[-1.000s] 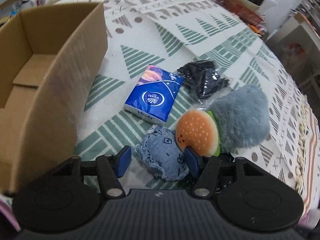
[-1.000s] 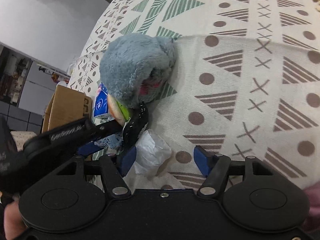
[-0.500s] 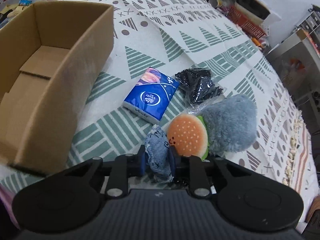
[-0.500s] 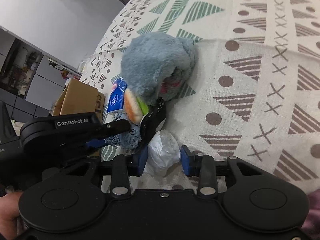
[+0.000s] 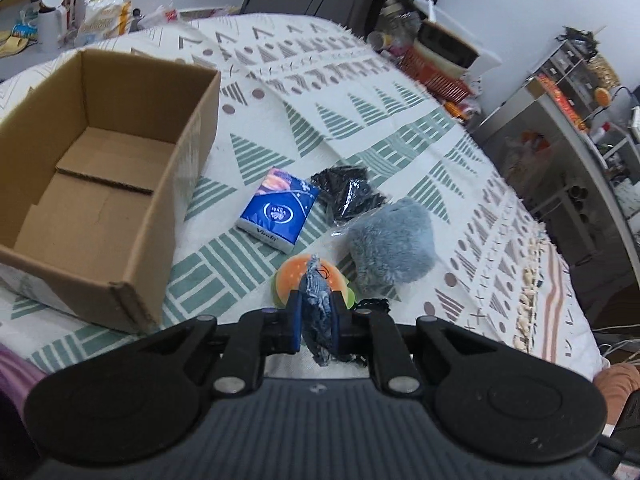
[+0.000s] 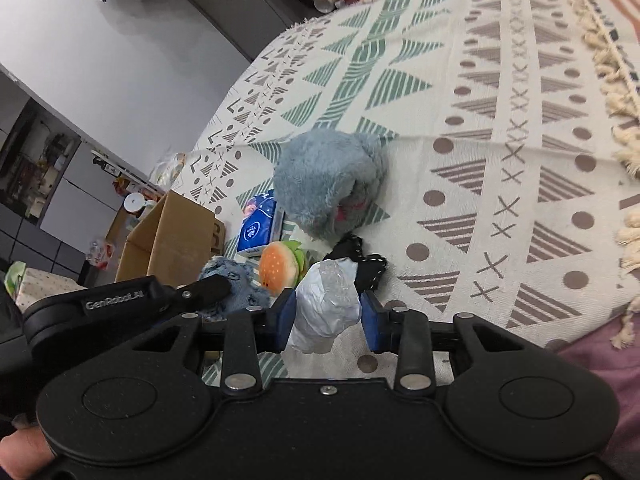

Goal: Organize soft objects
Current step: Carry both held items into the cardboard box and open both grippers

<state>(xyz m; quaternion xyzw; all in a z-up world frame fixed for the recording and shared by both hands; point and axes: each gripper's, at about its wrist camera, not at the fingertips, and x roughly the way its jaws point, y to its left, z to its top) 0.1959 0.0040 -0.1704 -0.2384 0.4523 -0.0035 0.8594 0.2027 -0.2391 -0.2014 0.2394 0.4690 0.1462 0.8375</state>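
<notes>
My left tool (image 5: 316,322) is clamped on the denim pouch (image 5: 317,312), which is squeezed thin between the blue pads so its long axis runs straight ahead along the fingers, one frayed end pointing forward over the burger plush (image 5: 294,276), the other hanging back toward me. My right tool (image 6: 329,316) has its pads against both sides of a white plastic-wrapped bundle (image 6: 326,306); the bundle stands roughly upright, its narrower end pointing away from me.

Just past the left tool, the burger plush lies on the patterned tabletop (image 5: 360,128), touching the grey furry plush (image 5: 392,246) to its right. Beyond them the blue tissue pack (image 5: 278,212) lies flat, its long axis running diagonally from near left to far right, and a clear bag of black items (image 5: 348,194) sits just beside it. The open cardboard box (image 5: 172,216) stands to the left, well apart from the pile, its long axis running away from me.
</notes>
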